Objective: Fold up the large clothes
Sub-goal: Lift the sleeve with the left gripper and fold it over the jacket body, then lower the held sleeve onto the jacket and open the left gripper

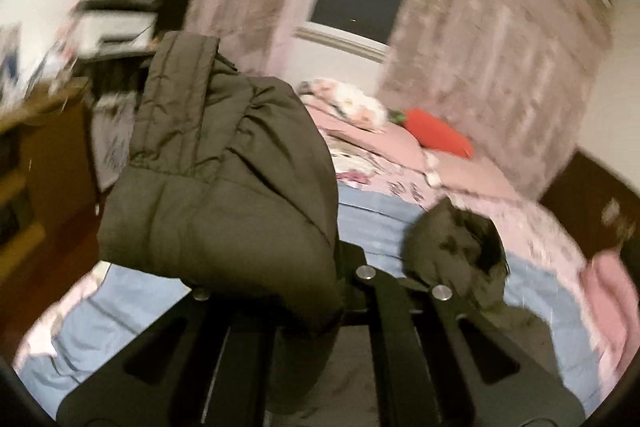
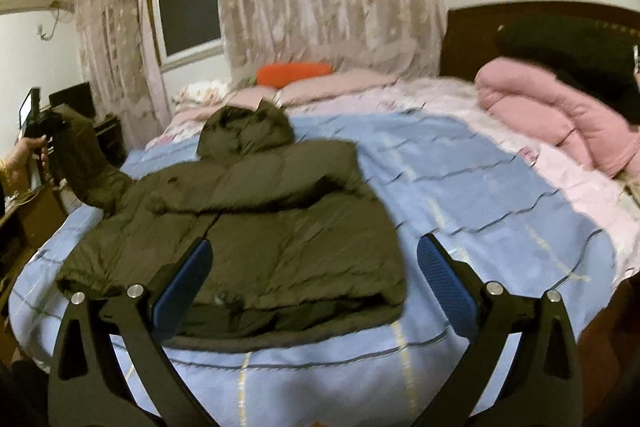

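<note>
Left tongs (image 2: 48, 125) grip the olive jacket's (image 2: 256, 227) sleeve; no legible writing.

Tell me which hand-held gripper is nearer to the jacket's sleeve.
Left. The left hand-held gripper is shut on the sleeve, lifting it beside the bed. The right hand-held gripper hovers open over the jacket's hem, away from that sleeve.
</note>
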{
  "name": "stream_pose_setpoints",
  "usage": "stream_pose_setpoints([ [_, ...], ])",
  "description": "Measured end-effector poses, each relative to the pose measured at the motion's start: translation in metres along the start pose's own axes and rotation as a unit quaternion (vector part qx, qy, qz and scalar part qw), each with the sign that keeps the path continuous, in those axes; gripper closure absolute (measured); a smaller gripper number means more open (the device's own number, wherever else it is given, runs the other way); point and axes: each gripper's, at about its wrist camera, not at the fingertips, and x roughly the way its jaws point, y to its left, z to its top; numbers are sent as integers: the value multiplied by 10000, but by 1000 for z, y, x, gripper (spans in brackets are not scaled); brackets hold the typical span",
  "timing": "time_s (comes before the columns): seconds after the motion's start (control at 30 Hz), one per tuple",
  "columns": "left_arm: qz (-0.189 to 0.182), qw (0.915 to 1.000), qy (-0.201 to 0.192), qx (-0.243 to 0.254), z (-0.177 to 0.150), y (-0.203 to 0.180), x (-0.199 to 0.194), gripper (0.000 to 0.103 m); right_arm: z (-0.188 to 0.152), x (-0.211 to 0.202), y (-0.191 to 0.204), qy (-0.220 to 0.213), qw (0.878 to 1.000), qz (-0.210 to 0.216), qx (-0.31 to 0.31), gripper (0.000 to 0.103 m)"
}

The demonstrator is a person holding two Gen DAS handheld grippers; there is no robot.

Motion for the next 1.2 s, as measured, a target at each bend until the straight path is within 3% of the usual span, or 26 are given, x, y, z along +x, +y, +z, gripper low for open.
stream_pose_setpoints([
  [0.2,40,9927,264,1178,-17,-107,16,99,2,-17,-14,-231,9995,-175,-143,1],
  [0.43,-184,9788,711,1913,-68,-196,41,96,0,-26,-45,-160,9995,-212,197,1],
  [0.57,-342,9759,938,1939,-99,-231,57,89,-2,-30,-56,-142,9991,-266,313,1],
  [0.67,-417,9752,1073,1892,-128,-257,73,60,-3,-32,-61,-118,9988,-306,371,1],
  [0.7,-407,9748,1108,1893,-138,-267,78,29,-3,-32,-61,-114,9987,-310,387,1],
  [0.73,-419,9747,1128,1881,-146,-274,81,10,-3,-32,-63,-103,9987,-311,401,1],
  [0.8,-546,9734,1287,1815,-163,-290,88,9,-4,-33,-63,-82,9987,-304,412,1],
  [0.87,-809,9722,1631,1471,-178,-302,90,9,-4,-32,-64,-71,9986,-277,438,1],
  [0.93,-1166,9714,1719,1153,-185,-306,81,9,-3,-31,-64,-68,9987,-259,440,1],
  [1.1,-1700,9684,1589,894,-182,-293,29,5,-2,-27,-57,-42,9989,-186,427,1],
  [1.2,-1487,9743,1162,1228,-179,-259,-37,2,-1,-28,-50,-75,9993,-143,324,1],
])
